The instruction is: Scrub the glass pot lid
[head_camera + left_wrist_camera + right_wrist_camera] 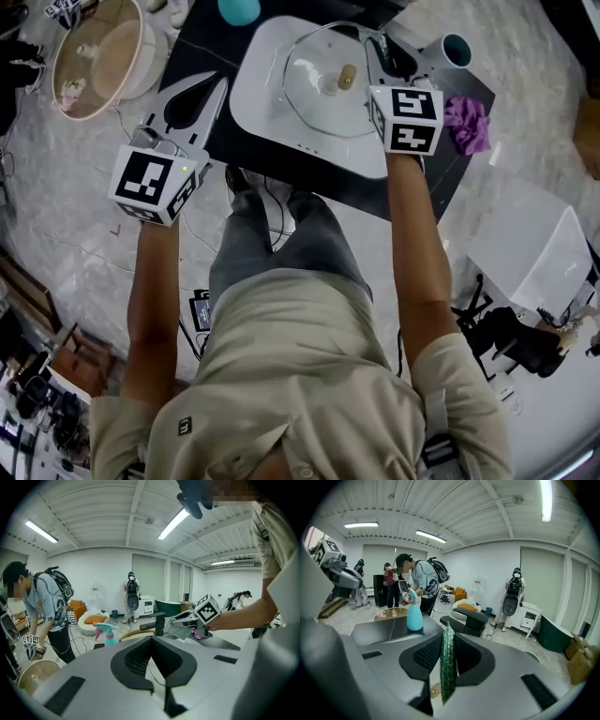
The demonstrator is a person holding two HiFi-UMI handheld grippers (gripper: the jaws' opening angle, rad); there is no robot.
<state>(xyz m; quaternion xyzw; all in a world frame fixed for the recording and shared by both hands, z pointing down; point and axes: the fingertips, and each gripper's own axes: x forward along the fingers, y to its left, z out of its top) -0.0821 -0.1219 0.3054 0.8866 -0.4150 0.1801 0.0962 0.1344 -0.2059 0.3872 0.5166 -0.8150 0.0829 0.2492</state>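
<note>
Glass pot lid (314, 89) lies dome-up in white tray (267, 117) on dark table (230, 141), knob (346, 78) at centre. R gripper (449, 667) is clamped on green scrub pad (446, 648), pad standing edge-on betw. the jaws. In head view it sits over the lid's right rim; contact w/ glass can't be confirmed. L gripper (153, 663) has jaws together w/ nothing visibly held, parked just left of the tray and apart from the lid. Teal spray bottle (239, 9) is at the table's far edge and purple cloth (466, 124) right of the tray.

Assessment: lid is likely rigid, moderately heavy, brittle, and slick if wet. Under sideways scrub pressure it will prob. slide or spin in the tray. Best hold pts are the knob, which is small but gives positive grip, or the rim, pinched across its edge. The bare dome gives no purchase. Rec. L gripper steady it first, w/ gentle clamp force to avoid chipping.
</note>
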